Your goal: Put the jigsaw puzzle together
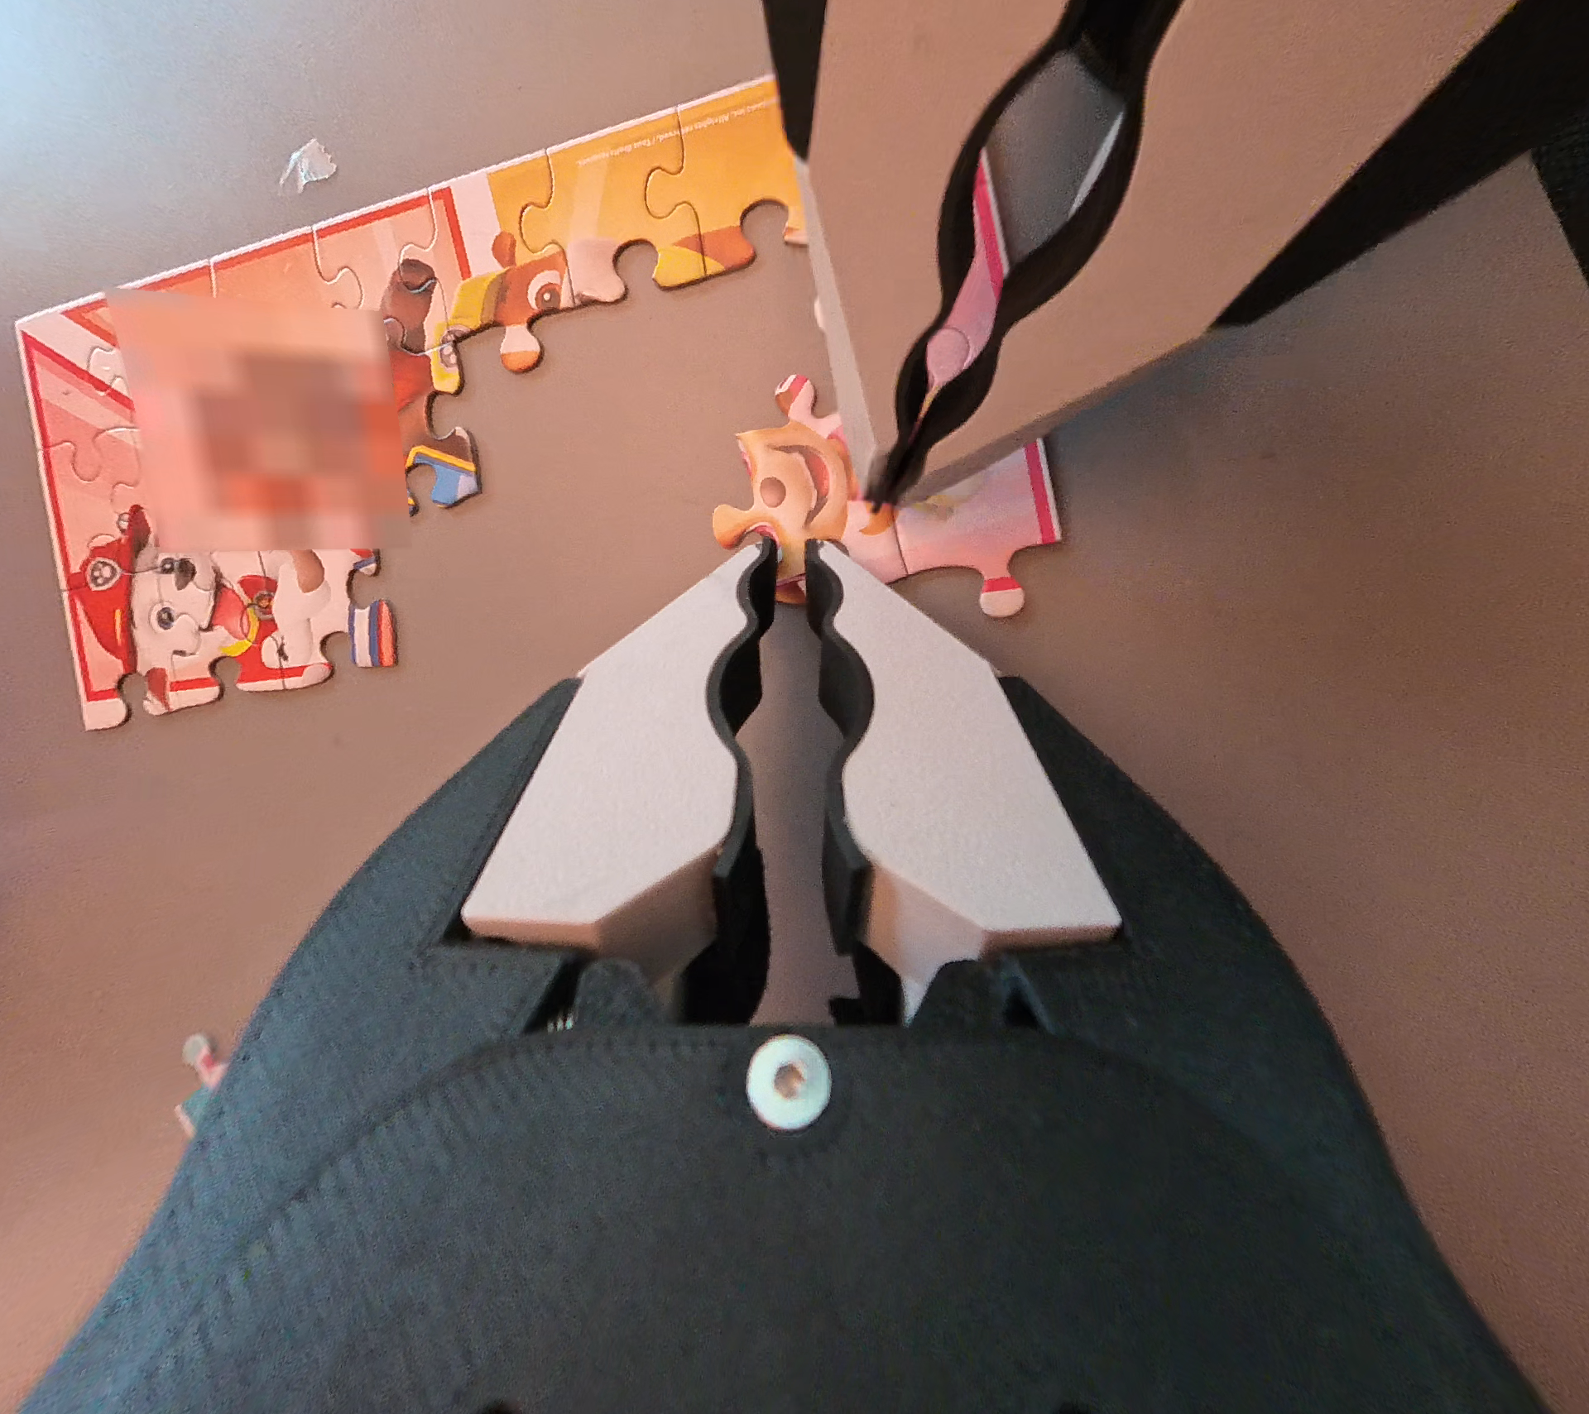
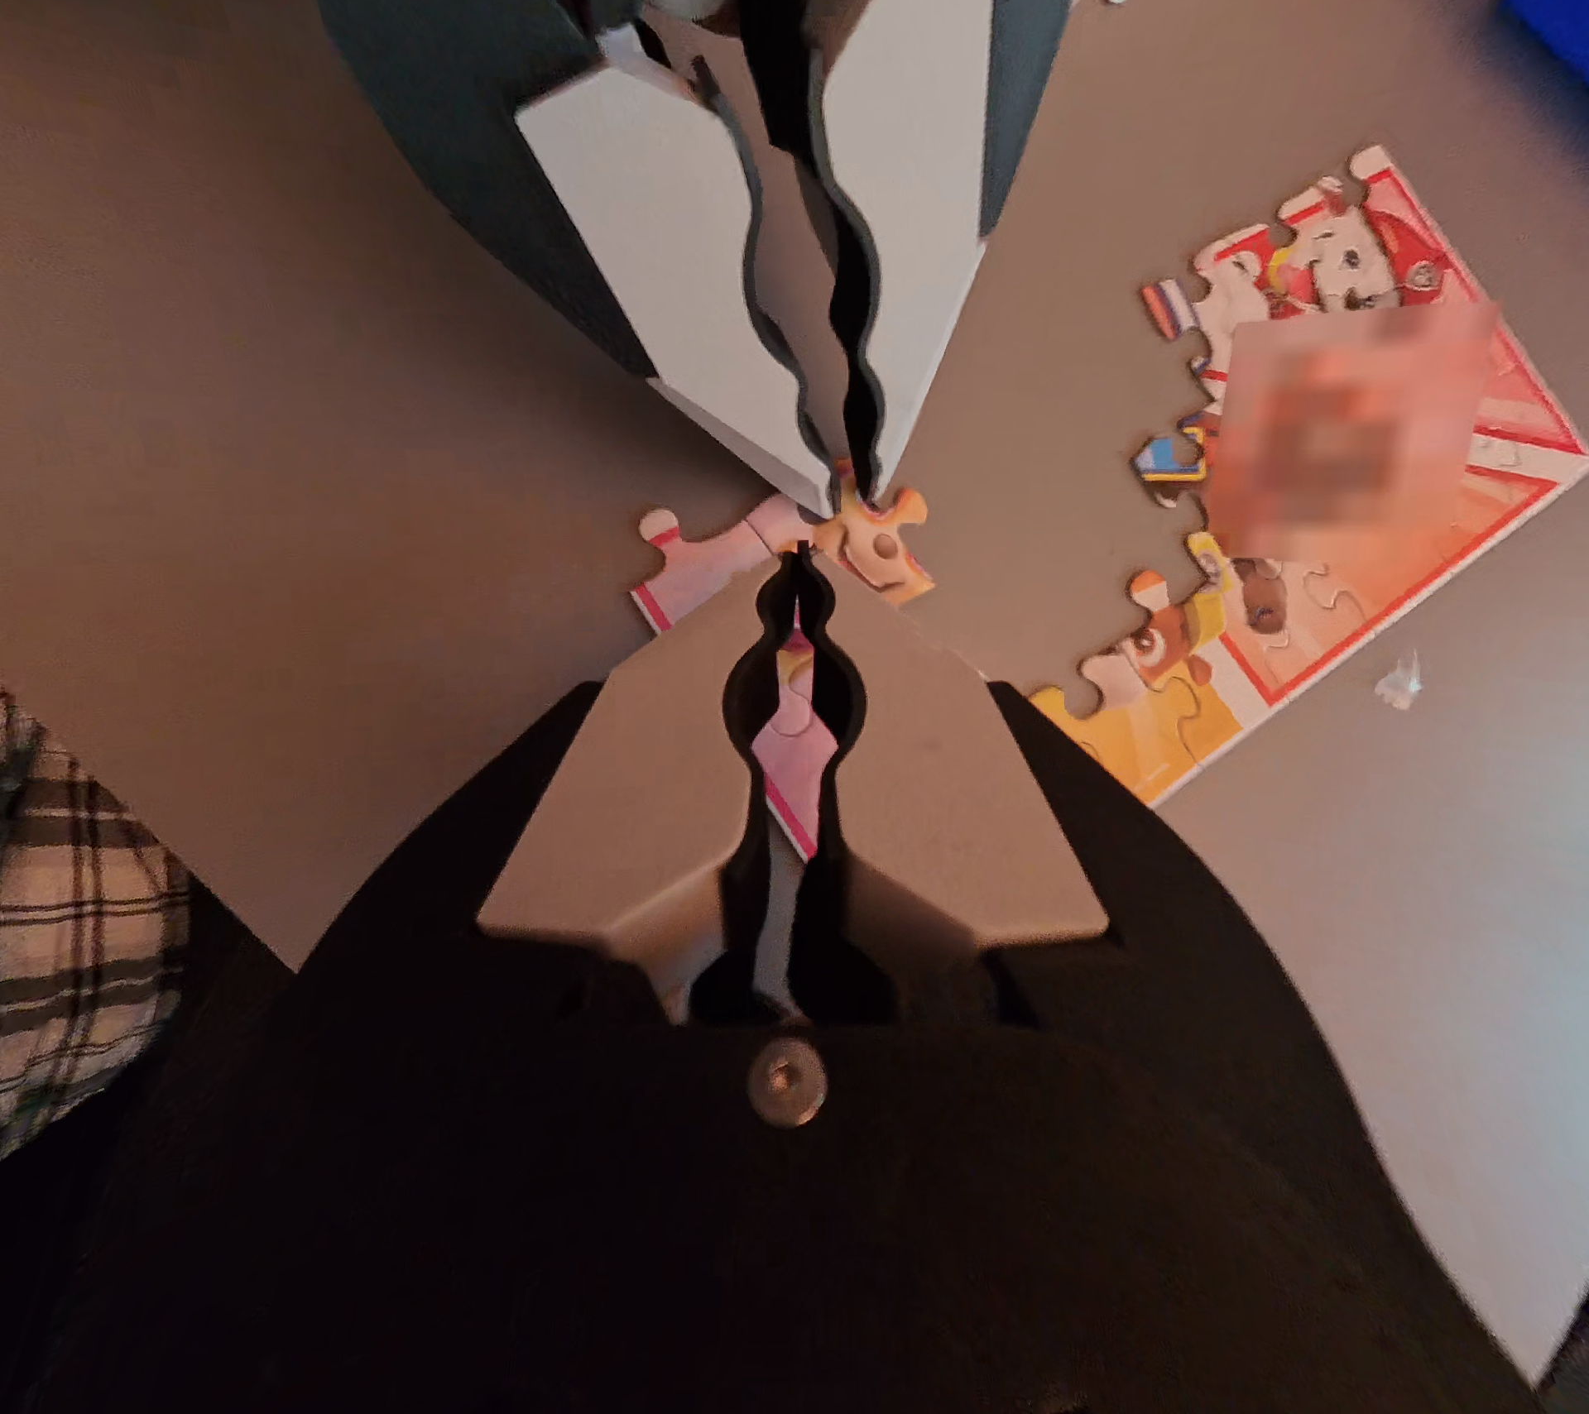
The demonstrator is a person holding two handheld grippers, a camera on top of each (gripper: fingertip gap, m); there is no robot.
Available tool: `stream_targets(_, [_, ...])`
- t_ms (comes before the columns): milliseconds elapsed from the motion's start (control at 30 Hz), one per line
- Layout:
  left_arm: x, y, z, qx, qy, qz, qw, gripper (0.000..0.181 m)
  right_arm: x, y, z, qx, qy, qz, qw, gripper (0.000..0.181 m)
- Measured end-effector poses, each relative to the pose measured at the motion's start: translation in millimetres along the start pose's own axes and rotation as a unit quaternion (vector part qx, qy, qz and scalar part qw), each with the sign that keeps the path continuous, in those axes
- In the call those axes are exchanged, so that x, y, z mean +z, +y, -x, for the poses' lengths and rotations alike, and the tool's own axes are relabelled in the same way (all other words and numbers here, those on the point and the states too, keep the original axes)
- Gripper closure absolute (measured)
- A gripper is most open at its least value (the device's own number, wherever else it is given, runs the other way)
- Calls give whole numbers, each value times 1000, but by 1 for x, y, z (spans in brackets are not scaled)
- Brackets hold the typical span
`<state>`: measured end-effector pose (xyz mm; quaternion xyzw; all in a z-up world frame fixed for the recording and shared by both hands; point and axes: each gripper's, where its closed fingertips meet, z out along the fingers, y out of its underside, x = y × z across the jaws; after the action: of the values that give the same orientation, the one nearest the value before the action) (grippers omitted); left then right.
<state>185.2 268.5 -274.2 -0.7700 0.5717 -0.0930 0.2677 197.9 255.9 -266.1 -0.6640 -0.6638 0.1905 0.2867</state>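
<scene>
Two grippers met tip to tip over a small pink cluster (image 1: 954, 530) on the table (image 1: 1290, 685). Left gripper (image 1: 787, 569) was nearly closed, pinching the tan piece (image 1: 787, 483) by its near tab. Right gripper (image 2: 800, 556) was closed, tips pressing the pink pieces. Big assembled section (image 1: 258, 427) lay well apart, off to the left gripper's left.
</scene>
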Motion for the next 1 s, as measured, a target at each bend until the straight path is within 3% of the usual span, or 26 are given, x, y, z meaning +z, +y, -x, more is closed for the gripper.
stream_targets(300, [-2,4,-3,-13,9,0,1000,176,5,7,1,5,-16,-20,1000,181])
stream_targets(500, [-11,9,-9,-24,3,3,1000,172,-20,16,-23,30,25,-28,999,181])
stream_targets(633, [-37,22,-10,-47,-27,0,999,167,-38,8,-22,36,34,-76,996,181])
stream_targets(733, [-70,45,-13,-86,-55,-12,995,163,-48,6,-21,51,35,-105,993,181])
stream_targets(767, [-82,56,-14,-100,-68,-12,993,160,-48,7,-18,47,31,-104,993,173])
stream_targets(800, [-95,69,-14,-116,-83,-9,990,157,-48,8,-14,33,36,-98,994,166])
stream_targets(900, [-136,111,-22,-163,-122,-3,979,154,-44,3,-6,-28,70,-95,993,168])
stream_targets(1000, [-172,154,-38,-207,-159,10,965,152,-37,-16,16,-42,42,-125,990,165])
